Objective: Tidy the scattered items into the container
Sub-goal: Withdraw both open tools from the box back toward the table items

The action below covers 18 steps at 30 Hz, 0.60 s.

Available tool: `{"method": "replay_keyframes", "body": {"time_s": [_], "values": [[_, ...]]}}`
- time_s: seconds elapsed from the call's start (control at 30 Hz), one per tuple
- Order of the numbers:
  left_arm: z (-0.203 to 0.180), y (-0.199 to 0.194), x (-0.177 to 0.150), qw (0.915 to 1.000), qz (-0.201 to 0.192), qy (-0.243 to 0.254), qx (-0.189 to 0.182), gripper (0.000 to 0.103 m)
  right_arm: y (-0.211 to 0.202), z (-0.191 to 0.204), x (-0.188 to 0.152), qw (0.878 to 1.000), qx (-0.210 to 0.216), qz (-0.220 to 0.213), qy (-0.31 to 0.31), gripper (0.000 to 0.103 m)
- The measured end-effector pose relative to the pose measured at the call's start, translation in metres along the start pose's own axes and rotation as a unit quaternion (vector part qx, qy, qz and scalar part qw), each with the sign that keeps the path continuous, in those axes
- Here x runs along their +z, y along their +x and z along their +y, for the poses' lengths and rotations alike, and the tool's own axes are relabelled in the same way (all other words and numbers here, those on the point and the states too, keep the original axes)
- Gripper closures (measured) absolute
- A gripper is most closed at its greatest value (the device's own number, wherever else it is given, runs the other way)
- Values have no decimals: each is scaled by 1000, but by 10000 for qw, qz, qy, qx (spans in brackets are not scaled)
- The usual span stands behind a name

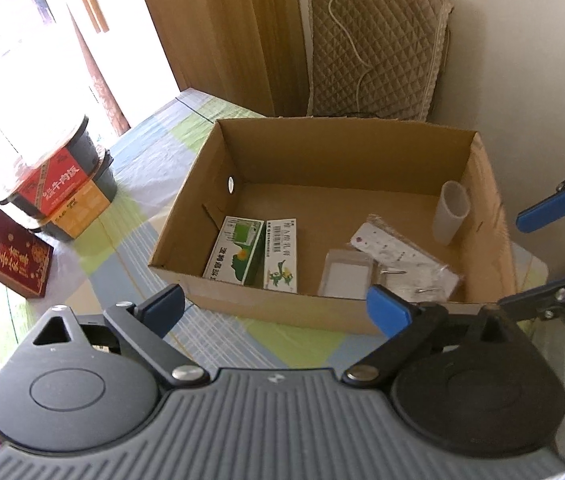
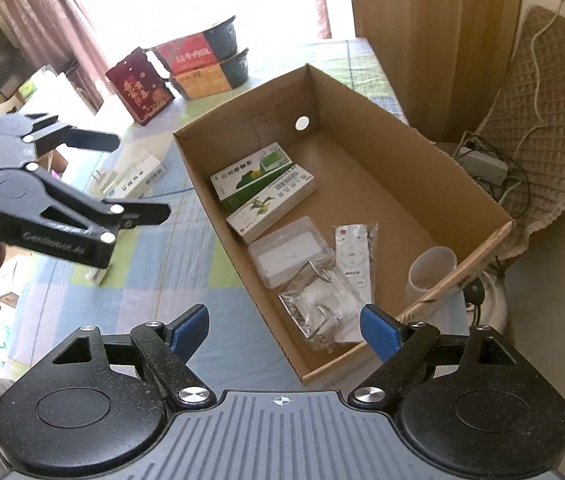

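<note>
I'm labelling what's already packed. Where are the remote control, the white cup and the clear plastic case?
remote control [image 2: 352, 258]: right wrist view, on its button face.
white cup [image 2: 428, 274]: right wrist view, on its side wall.
clear plastic case [image 2: 288, 254]: right wrist view, on its lid.

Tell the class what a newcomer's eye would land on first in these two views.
The open cardboard box in the middle of the checked tabletop draws the eye, with green-and-white cartons, a white remote and a white cup inside. Next come the open right gripper in front and the left gripper over the table beside the box.
</note>
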<state>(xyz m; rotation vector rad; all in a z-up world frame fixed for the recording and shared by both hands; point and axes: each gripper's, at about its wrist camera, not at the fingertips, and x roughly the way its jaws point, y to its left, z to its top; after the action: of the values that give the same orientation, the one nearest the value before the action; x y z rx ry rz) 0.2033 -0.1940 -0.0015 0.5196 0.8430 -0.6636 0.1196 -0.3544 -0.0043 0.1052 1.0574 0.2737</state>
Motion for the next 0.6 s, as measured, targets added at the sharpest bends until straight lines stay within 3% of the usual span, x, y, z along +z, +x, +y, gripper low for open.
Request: {"method": "replay_keyframes", "body": {"time_s": [0.37,0.6], "values": [[-1,-43,-26,9978,-242,-614,5,5,-13,16,-19,9993,-102,-243,256,15],[5,-67,-42,9940,-324,-1039,67,4,-21,38,-30,9991,-130,-386,78,15]]}}
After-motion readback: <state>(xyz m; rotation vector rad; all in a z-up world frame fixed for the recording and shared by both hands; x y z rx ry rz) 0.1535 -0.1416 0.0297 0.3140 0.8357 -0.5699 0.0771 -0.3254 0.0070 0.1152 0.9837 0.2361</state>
